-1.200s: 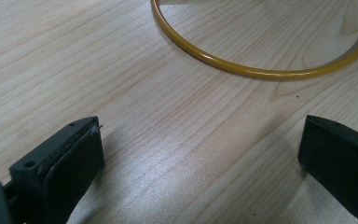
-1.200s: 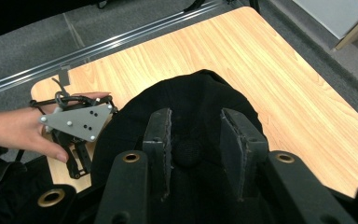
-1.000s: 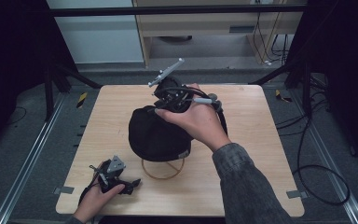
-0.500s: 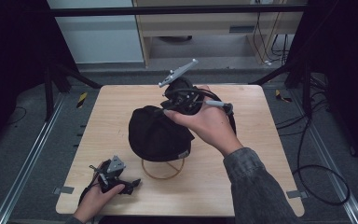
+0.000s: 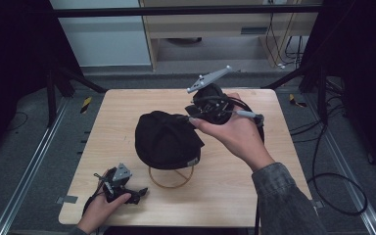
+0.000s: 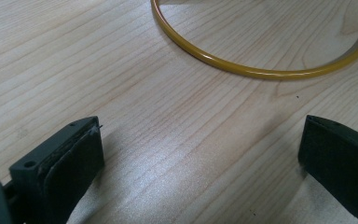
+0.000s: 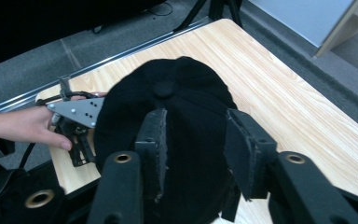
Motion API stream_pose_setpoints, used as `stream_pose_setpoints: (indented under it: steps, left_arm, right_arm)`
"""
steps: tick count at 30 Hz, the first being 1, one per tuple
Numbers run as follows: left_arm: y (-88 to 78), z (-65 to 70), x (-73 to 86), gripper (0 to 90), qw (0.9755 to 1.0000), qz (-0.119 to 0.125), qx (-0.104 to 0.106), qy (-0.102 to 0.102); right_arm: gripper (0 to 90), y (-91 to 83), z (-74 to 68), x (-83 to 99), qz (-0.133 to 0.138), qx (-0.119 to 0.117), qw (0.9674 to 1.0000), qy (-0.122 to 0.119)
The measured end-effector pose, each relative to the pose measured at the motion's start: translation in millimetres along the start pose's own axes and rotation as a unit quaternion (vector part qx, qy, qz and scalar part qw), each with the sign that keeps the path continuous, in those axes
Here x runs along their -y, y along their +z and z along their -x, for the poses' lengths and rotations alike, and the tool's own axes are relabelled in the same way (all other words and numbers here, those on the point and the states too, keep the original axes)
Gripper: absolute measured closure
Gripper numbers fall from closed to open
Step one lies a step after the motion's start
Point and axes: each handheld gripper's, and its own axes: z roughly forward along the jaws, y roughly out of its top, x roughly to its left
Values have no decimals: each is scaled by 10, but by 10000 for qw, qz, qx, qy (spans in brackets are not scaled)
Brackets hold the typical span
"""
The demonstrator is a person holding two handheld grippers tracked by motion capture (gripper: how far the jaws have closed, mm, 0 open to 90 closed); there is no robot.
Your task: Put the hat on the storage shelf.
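Observation:
A black cap [image 5: 165, 139] sits on a yellow wire ring stand [image 5: 170, 178] in the middle of the wooden table [image 5: 235, 196]. A hand holds my right gripper [image 5: 192, 113] just above the cap's back right edge, tilted down toward it. Its jaws have just been opening; in the right gripper view [image 7: 193, 116] they stand apart over the cap [image 7: 186, 84] with nothing gripped. My left gripper [image 5: 138, 192] rests on the table near the front left corner, jaws wide open [image 6: 200, 140] on bare wood, with the yellow ring [image 6: 261, 71] just ahead.
The table's front edge lies close behind the left hand. Black cables [image 5: 333, 191] trail over the floor at the right. Metal rails [image 5: 24, 176] run along the floor on the left, and a cabinet [image 5: 215, 24] stands beyond the table's far edge.
My right gripper has moved to the right, off the back of the cap, and its jaws have spread. The cap and the left gripper have stayed put.

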Motion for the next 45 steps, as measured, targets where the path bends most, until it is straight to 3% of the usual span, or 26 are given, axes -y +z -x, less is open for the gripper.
stream_pose_setpoints:
  steps: [16, 20, 25, 29, 36, 40, 45]
  left_arm:
    - [0, 1, 0, 0, 10000, -2, -3, 0]
    - [-1, 0, 0, 0, 10000, -9, 2, 7]
    - [0, 3, -3, 0, 10000, -10, 1, 5]
    - [2, 4, -2, 0, 10000, 1, 0, 2]
    - [4, 4, -1, 0, 10000, 11, -1, 2]
    - [4, 4, -1, 0, 10000, 14, -2, 3]
    - [4, 4, -1, 0, 10000, 11, -3, 3]
  right_arm:
    - [436, -130, 134, 196, 104, 255, 9993, 271]
    - [325, -158, 178, 276, 169, 455, 9983, 331]
    - [126, -182, 277, 424, 222, 999, 9929, 603]
    - [70, -235, 357, 546, 350, 1078, 9907, 759]
    - [69, -310, 368, 718, 452, 1160, 9901, 644]
    - [87, -343, 396, 832, 441, 1158, 9897, 710]
    - [119, -371, 486, 1006, 405, 1319, 9866, 875]
